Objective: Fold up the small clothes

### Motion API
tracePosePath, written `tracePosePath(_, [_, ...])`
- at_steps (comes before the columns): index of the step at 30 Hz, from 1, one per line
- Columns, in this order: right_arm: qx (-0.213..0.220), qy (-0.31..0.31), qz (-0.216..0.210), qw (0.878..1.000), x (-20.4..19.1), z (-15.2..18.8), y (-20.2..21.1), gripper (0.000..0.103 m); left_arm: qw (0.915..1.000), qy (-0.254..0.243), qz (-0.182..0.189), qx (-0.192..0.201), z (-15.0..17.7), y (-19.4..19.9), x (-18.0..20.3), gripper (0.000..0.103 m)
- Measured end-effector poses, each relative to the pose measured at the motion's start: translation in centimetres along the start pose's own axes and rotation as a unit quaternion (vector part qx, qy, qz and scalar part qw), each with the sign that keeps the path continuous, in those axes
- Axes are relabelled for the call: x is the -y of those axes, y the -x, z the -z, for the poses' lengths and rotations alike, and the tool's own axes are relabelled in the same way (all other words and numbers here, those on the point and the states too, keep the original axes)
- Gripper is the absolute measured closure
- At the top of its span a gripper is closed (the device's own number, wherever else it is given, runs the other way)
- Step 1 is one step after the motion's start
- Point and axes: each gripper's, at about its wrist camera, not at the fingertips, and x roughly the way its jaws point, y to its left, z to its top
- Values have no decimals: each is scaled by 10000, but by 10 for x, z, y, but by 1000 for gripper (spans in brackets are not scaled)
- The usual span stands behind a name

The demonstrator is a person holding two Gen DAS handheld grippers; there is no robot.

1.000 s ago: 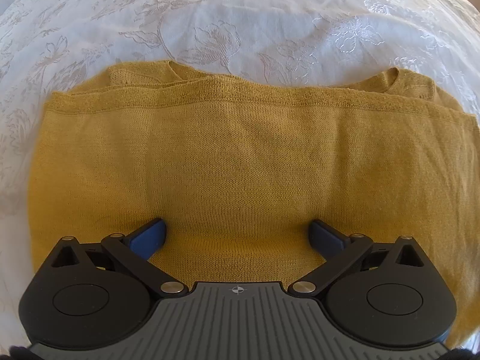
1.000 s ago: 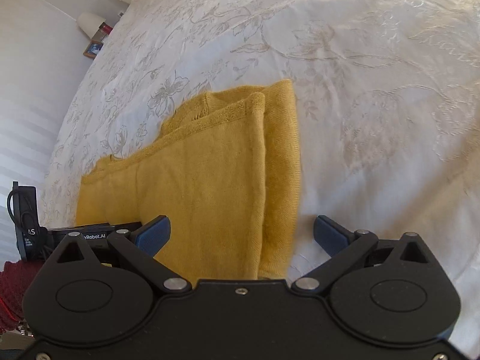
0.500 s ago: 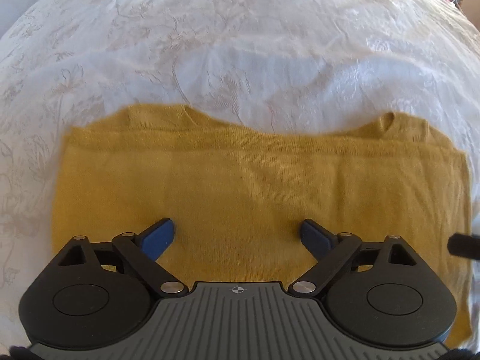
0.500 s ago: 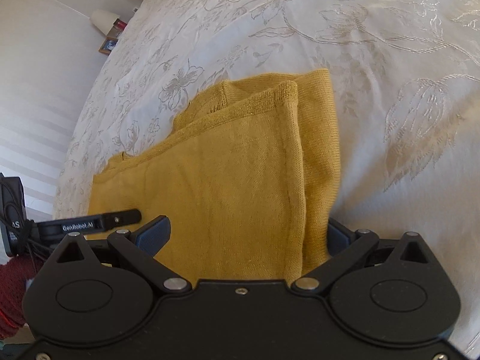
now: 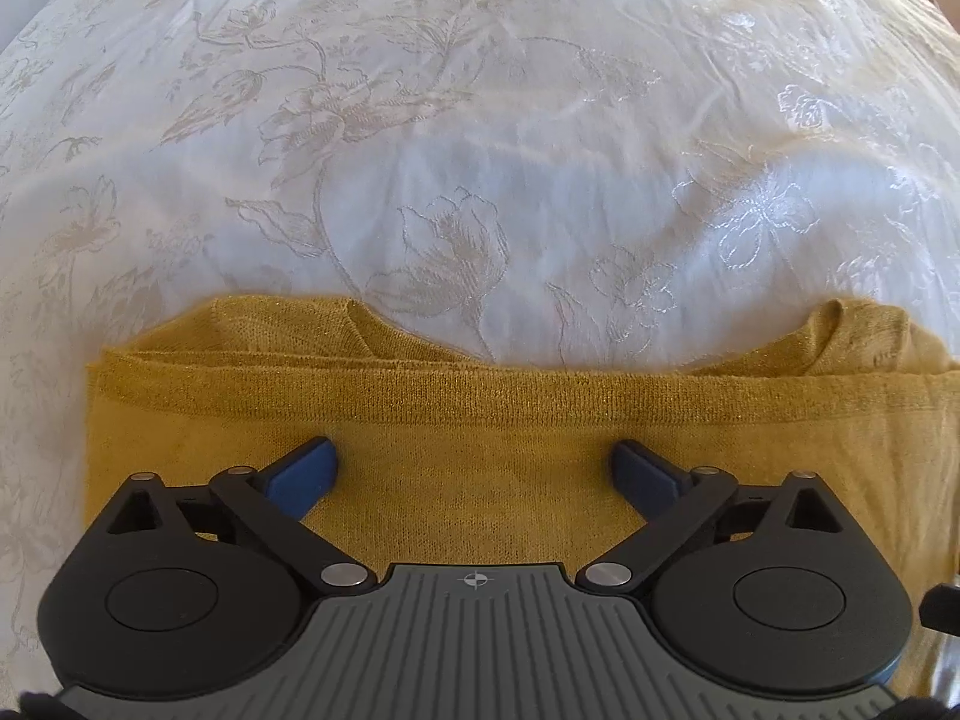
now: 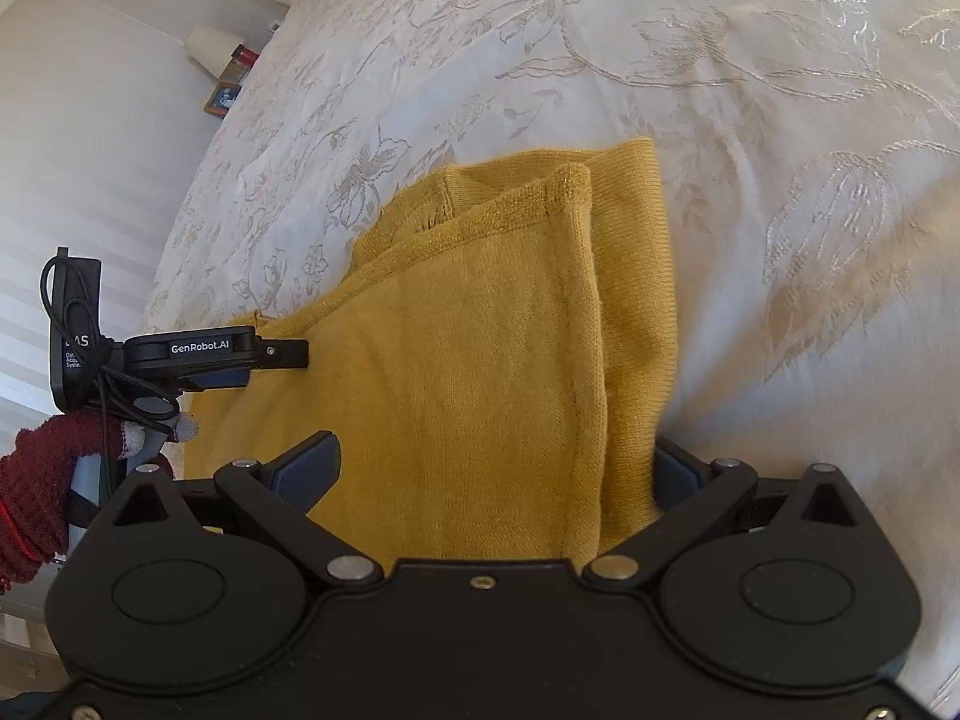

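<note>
Now, compared with a second ago, the mustard-yellow knitted top (image 5: 480,408) sits lower in my left view, near 6 o'clock, and much more of the white flower-embroidered bedspread (image 5: 480,150) shows above it towards 12. My left tongs (image 5: 474,468) hang over the top's middle with their jaws wide and opening. Fabric lies beneath the gap, but neither blue pad pinches it.

In my right view the change is at 4 o'clock. The right-hand finger of my right tongs (image 6: 492,462) stood on bare bedspread beside the garment a second ago, and the top's folded side edge now lies over it and hides its pad. These tongs are spread wide too, with that edge between the fingers and not squeezed.

The top lies flat on the bed, folded in half. From the left view its long axis runs from 9 to 3 o'clock, with the hem band and the neckline edge behind it facing 12. From the right view the folded side edge runs from 6 up towards 12, and the body stretches away to 9, where my left tongs reach in.
</note>
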Motion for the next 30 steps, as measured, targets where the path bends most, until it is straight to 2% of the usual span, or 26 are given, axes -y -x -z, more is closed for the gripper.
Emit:
tracePosePath(1, [5,-40,-17,10000,1,0,1,0,10000,9,6,61,5,6,-1,11])
tracePosePath(5, [10,-99,-16,9999,2,3,5,1,9996,94,24,274,36,35,-11,11])
tracePosePath(8, [10,-93,99,9999,0,6,8,11,9993,160,-15,348,65,55,-19,11])
tracePosePath(10, [-4,-191,185,9996,2,6,10,40,9991,185,-108,374,78,66,-26,11])
tracePosePath(11, [-24,-258,279,9993,4,6,12,46,9990,210,-148,374,85,71,-30,11])
tracePosePath(12, [-51,-309,342,9989,5,5,13,61,9989,245,-173,354,94,75,-35,11])
tracePosePath(14, [-66,-332,312,9989,2,4,17,71,9990,299,-200,277,108,80,-45,11])
tracePosePath(17, [-39,-73,490,9988,-22,1,21,74,9988,344,-235,260,128,91,-61,11])
tracePosePath(21, [1,235,465,9986,-65,-2,24,75,9980,491,-207,341,142,103,-82,11])
tracePosePath(30, [-88,615,239,9978,-169,-1,-12,76,9952,718,173,635,146,115,-129,11])
